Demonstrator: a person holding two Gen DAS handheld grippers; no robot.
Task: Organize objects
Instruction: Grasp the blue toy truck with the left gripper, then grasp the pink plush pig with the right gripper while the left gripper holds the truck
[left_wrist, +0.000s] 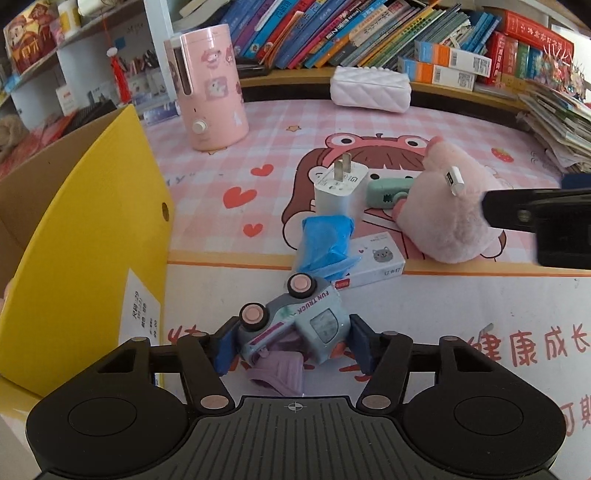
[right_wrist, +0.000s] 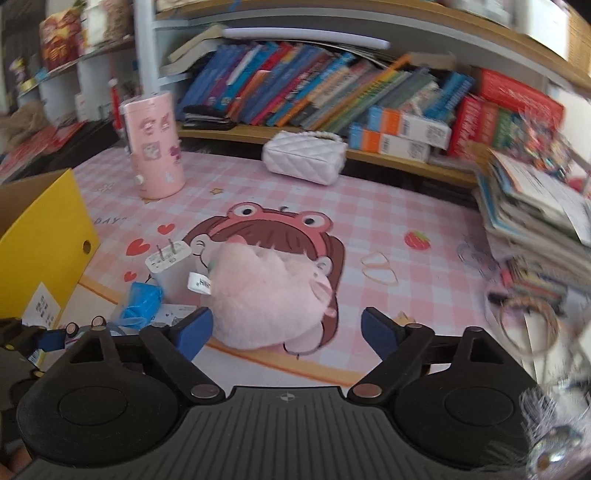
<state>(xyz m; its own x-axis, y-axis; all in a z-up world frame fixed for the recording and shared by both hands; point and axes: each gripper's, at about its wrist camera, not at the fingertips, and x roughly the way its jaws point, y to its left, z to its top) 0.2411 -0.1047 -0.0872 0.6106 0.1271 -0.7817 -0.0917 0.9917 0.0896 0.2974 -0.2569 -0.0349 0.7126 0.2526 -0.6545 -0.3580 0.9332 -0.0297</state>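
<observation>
The left hand-held gripper (left_wrist: 291, 341) is clenching the toy truck (left_wrist: 295, 321); the yellow box (left_wrist: 85, 236) is lying at ten o'clock, while the right hand-held gripper (right_wrist: 286, 334) is gaping, released, behind the pink plush (right_wrist: 266, 291).

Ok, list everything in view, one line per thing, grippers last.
toy truck: 1, pale blue, tipped over between the left fingers
purple piece: 1, under truck
plush: 1, pink, mat centre
charger: 1, white, beside plush
blue bag: 1, crumpled
cat box: 1, white
yellow box: 1, left
pink canister: 1, back
quilted purse: 1, white
rubber bands: 2, tan
left hand-held gripper: around truck
right hand-held gripper: open
</observation>
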